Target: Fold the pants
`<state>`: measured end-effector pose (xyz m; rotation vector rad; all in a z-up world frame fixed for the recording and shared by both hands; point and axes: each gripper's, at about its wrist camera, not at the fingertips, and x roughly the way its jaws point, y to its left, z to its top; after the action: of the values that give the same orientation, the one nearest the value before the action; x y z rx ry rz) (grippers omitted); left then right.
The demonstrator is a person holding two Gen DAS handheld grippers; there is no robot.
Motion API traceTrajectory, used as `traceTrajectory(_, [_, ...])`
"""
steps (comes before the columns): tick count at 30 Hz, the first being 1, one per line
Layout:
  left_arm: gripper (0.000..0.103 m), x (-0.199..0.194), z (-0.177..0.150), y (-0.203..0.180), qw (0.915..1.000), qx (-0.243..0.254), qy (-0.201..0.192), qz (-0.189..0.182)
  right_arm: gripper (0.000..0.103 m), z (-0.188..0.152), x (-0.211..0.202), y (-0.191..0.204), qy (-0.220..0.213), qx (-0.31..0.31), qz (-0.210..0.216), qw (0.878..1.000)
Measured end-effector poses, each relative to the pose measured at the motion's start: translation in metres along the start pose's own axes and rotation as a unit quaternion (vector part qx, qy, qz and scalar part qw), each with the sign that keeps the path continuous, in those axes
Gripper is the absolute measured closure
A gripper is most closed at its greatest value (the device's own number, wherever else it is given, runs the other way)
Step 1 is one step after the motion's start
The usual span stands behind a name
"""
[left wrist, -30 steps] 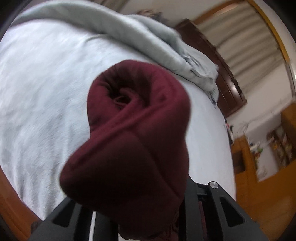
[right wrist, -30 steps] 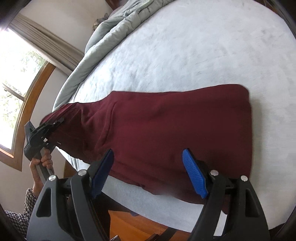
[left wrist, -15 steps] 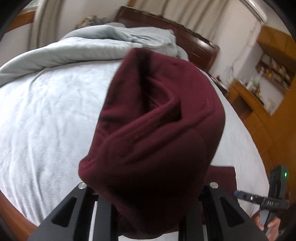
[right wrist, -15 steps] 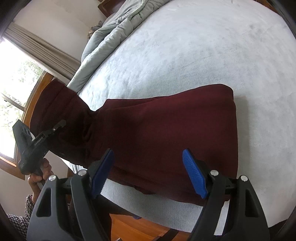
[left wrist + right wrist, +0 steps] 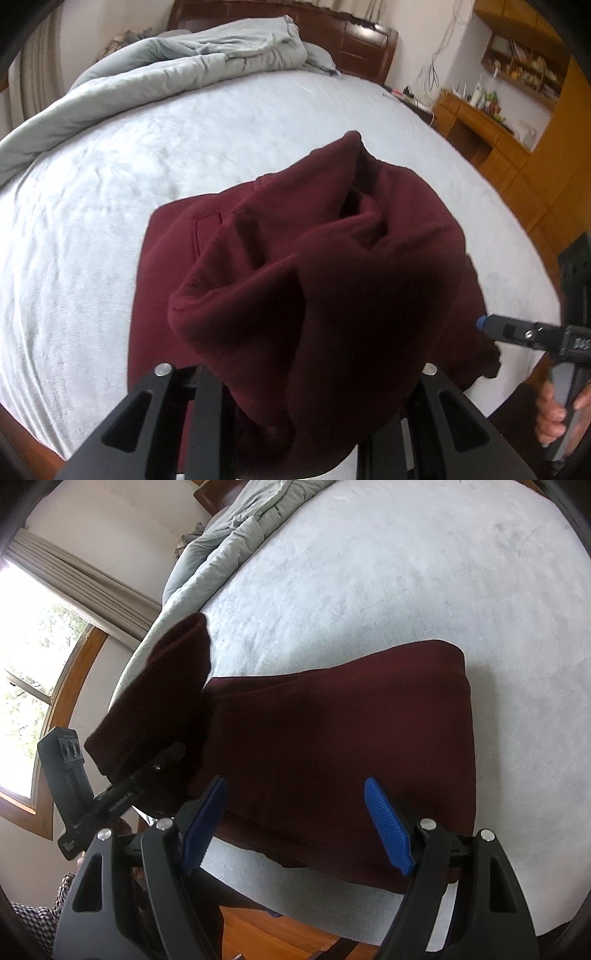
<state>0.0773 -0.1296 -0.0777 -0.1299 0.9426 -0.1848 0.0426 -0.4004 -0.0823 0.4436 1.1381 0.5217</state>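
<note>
Dark maroon pants lie flat across the near part of the bed. One end of the pants is lifted and bunched. My left gripper is shut on it, its fingertips hidden by the cloth. Under the bunch, the flat part of the pants shows. In the right wrist view the left gripper holds that raised end at the left. My right gripper stands open just above the pants' near edge, its blue pads touching nothing. It also appears as the right gripper at the right.
A grey duvet is heaped at the head of the bed by a dark headboard. Wooden desk and shelves stand to the right. A window is at the left. A hand grips the right tool's handle.
My left gripper has rolled and carried the lifted pants end across toward the flat part and the right gripper. The right gripper has stayed put and open.
</note>
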Motion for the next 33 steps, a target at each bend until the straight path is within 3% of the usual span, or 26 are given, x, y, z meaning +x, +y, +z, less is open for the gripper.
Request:
traceTrajectory(4, [0.076,0.009,-0.005,-0.013,0.9993,0.026,0.008,0.026,0.027,0.0,0.005,-0.005,0.007,0.009,0.0,1.0])
traceTrajectory(6, [0.062,0.01,-0.007,-0.02,0.9984,0.045,0.005,0.033,0.027,-0.001,0.008,-0.008,0.011,0.013,-0.004,1.0])
traceTrajectory(8, [0.003,0.004,-0.009,-0.024,0.999,0.036,0.006,-0.028,0.027,-0.003,0.012,-0.012,0.015,0.019,-0.004,1.0])
traceTrajectory(11, [0.005,-0.003,-0.01,-0.031,0.996,0.02,0.016,-0.085,0.027,-0.003,0.012,-0.014,0.014,0.022,0.001,1.0])
traceTrajectory(16, [0.005,-0.03,-0.005,-0.009,0.993,-0.032,0.009,-0.113,0.027,-0.001,0.01,-0.014,0.016,0.023,-0.003,1.0])
traceTrajectory(18, [0.004,-0.041,-0.001,0.015,0.9937,-0.065,-0.001,-0.092,0.026,0.002,0.007,-0.011,0.016,0.026,0.006,1.0])
traceTrajectory(20, [0.004,-0.039,0.005,0.046,0.9954,-0.092,0.009,-0.024,0.017,0.008,0.003,-0.004,0.018,0.03,0.025,0.999])
traceTrajectory(23, [0.004,-0.032,0.003,0.078,0.9918,-0.121,0.028,0.029,0.014,0.017,0.004,0.011,0.028,0.036,0.058,0.997])
traceTrajectory(26, [0.004,-0.018,-0.002,0.089,0.9896,-0.122,0.051,0.058,0.013,0.027,0.014,0.03,0.047,0.029,0.07,0.996])
traceTrajectory(29, [0.004,-0.001,-0.013,0.088,0.9895,-0.106,0.076,0.061,0.013,0.033,0.029,0.044,0.064,0.021,0.061,0.996])
traceTrajectory(33, [0.003,0.013,-0.025,0.094,0.9873,-0.129,0.086,0.037,0.013,0.034,0.049,0.051,0.089,0.03,0.052,0.994])
